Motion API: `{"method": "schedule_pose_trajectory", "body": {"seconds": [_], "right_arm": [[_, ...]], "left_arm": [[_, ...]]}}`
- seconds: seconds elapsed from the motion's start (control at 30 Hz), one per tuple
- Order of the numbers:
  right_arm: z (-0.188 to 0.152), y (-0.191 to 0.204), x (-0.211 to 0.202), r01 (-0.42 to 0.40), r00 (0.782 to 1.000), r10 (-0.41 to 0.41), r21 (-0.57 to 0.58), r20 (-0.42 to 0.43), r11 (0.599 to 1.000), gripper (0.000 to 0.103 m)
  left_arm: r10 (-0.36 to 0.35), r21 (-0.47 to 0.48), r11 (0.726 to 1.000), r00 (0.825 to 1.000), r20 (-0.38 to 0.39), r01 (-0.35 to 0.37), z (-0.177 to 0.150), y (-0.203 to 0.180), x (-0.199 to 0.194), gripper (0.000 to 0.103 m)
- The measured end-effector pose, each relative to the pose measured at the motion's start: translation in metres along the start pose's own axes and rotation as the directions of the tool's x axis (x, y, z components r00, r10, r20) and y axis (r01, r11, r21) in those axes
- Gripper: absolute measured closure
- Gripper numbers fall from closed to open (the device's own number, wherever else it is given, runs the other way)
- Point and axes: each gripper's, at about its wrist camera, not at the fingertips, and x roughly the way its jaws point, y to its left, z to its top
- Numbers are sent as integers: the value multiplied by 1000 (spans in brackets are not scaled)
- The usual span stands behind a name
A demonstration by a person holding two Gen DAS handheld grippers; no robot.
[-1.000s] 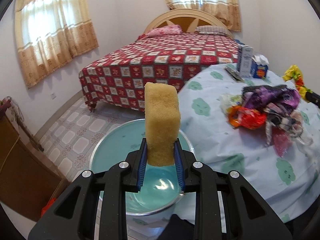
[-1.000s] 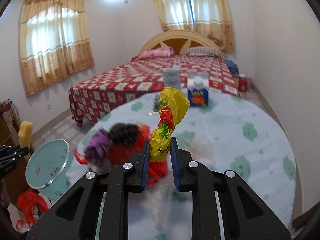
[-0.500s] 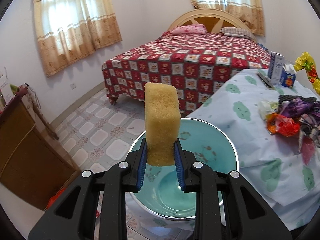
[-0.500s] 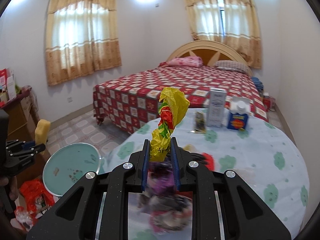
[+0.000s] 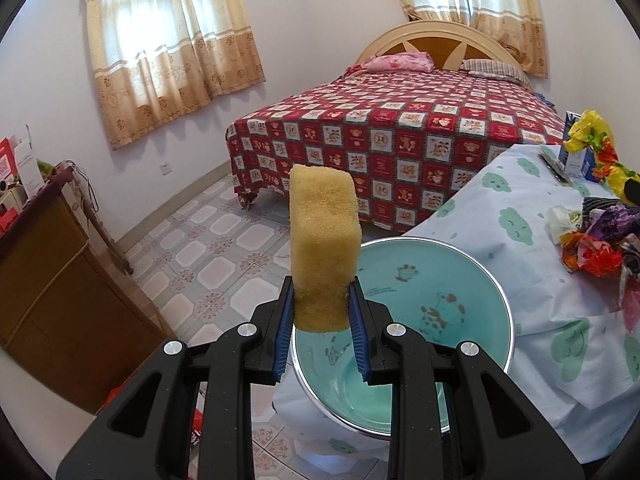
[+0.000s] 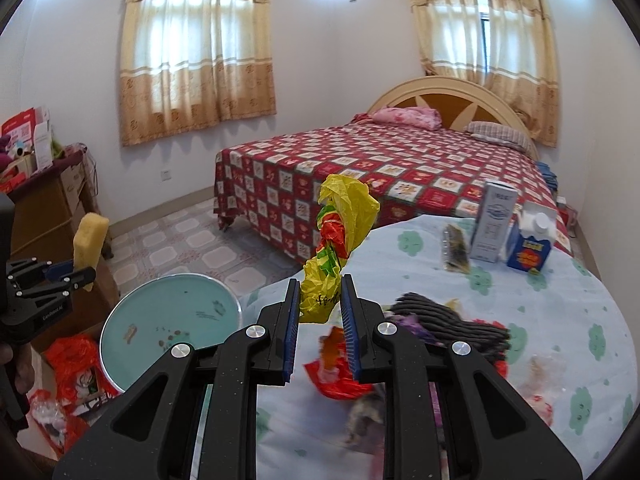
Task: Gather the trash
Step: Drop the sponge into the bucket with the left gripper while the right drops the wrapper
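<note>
Wrapper [image 6: 340, 240] pinched in right gripper [image 6: 319, 308] fingers.

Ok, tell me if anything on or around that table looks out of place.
A heap of crumpled wrappers litters the tablecloth. More red bags lie on the floor by the basin. The cartons stand upright; nothing looks spilled.

My left camera is looking along my left tool [image 5: 320, 312], tilted down close over the basin [image 5: 440, 280] beside the desk [image 5: 520, 216]. My right camera is looking from above the desk's edge, facing the bed [image 6: 400, 160]. Both are sharing the basin, bed, desk and the trash pile [image 6: 440, 320].
</note>
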Motion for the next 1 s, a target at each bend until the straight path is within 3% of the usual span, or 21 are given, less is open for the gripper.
{"method": "schedule_pose_trajectory", "body": {"seconds": [1.0], "right_arm": [[-6, 70, 52, -111, 992, 103, -108, -77, 988, 82]], "left_arm": [[9, -31, 999, 1000, 2, -9, -7, 24, -7, 76]]}}
